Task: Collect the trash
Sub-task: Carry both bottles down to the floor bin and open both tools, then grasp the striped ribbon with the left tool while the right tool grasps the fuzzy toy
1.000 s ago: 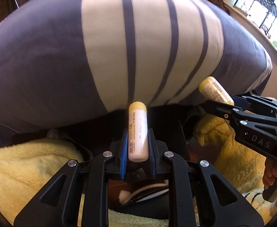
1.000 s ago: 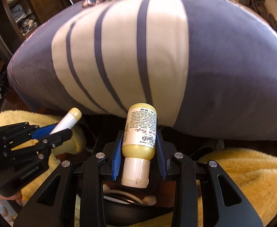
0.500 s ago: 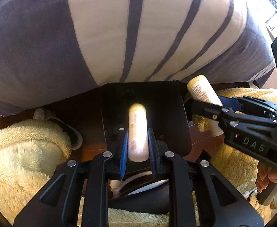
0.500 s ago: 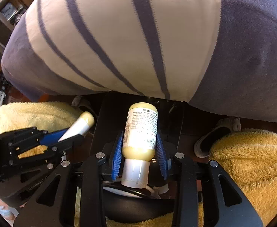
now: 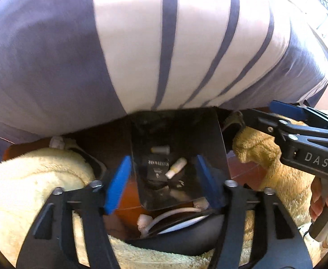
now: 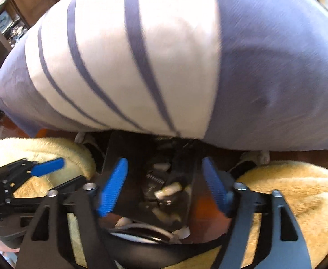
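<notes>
Both grippers are poised, pointing steeply downward, over a black rectangular waste bin (image 5: 220, 148) that stands on the reddish-brown floor between the person's legs, which are clad in fluffy pale-yellow fabric (image 5: 29, 179). A bed under a grey-and-white striped cover (image 5: 141, 44) overhangs the bin's far edge.

Left gripper (image 5: 164, 177): its jaws have just been opening and now stand well apart, with nothing between the blue pads. The position directly above the bin's mouth is consistent with letting an item fall straight in.

Right gripper (image 6: 164, 183): its jaws have likewise just been opening and stand wide, empty. In the left wrist view it reaches in from the right above the bin's near corner, with a hand (image 5: 327, 204) on its grey grip.

Task items: a slim white tube with a pale-yellow cap (image 5: 176, 168) lies slantwise on the bin's contents, beside a flat black packet with white lettering (image 5: 156, 165). Another small pale cylinder (image 5: 160, 149) lies farther in. The right wrist view is motion-blurred; pale items show among the bin's contents, but which is which cannot be told.

Judgement: the two held items appear deposited; both grippers are free for the next pick-up.
</notes>
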`<state>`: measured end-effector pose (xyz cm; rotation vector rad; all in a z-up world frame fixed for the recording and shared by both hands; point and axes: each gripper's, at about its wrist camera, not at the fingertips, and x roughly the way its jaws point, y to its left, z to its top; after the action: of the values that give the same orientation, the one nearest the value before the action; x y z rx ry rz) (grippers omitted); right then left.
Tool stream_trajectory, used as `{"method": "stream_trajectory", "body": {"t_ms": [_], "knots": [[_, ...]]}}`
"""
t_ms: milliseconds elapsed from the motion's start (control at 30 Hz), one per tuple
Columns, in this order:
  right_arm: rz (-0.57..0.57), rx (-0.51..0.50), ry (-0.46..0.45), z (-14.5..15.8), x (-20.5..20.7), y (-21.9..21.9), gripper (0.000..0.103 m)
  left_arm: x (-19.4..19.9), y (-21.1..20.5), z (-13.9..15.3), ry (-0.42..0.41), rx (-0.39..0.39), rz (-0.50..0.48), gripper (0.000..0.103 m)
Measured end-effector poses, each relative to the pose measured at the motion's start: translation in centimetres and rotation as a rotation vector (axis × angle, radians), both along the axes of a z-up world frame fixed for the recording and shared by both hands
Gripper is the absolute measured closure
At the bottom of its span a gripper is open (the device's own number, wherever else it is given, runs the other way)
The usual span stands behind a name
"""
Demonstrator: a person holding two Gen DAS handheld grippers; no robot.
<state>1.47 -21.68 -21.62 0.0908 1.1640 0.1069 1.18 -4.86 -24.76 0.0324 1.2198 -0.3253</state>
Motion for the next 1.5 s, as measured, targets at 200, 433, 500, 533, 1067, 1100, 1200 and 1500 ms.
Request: {"method": "stream_trajectory", "body": {"t_ms": [200,433,500,533,1067,1100,1200,1500], "knots": [[-0.036,-0.036,-0.064,2.7,-0.4,-1.2,0.012,0.0,0.8,3.4,-0.095,0.003,0.015,0.012],[-0.076,-0.039,-0.177,7.2,-0.2,-2.7,0.006,0.2,1.7,7.6,-0.21,0.011,0.043,0.008],[-0.08,-0.042,-0.203,8.4,0.3,-3.2,0.006,0.8,2.3,8.5,-0.234,0.012,0.057,0.008],[-0.08,-0.043,-0.215,8.9,0.5,-3.3,0.006,1.1,2.6,8.5,-0.242,0.014,0.061,0.008],[-0.06,-0.057,-0.33,12.9,7.6,-2.0,0.006,8.4,5.3,13.6,-0.348,0.062,0.124,0.008],[-0.056,-0.053,-0.335,13.1,8.3,-1.9,0.006,9.1,5.4,13.7,-0.348,0.061,0.128,0.008],[-0.051,-0.049,-0.343,13.3,9.7,-1.6,0.006,11.1,5.2,14.1,-0.353,0.065,0.13,0.008],[-0.024,-0.007,-0.367,14.0,15.4,-1.0,0.02,17.1,3.9,14.1,-0.347,0.064,0.124,0.019]]}}
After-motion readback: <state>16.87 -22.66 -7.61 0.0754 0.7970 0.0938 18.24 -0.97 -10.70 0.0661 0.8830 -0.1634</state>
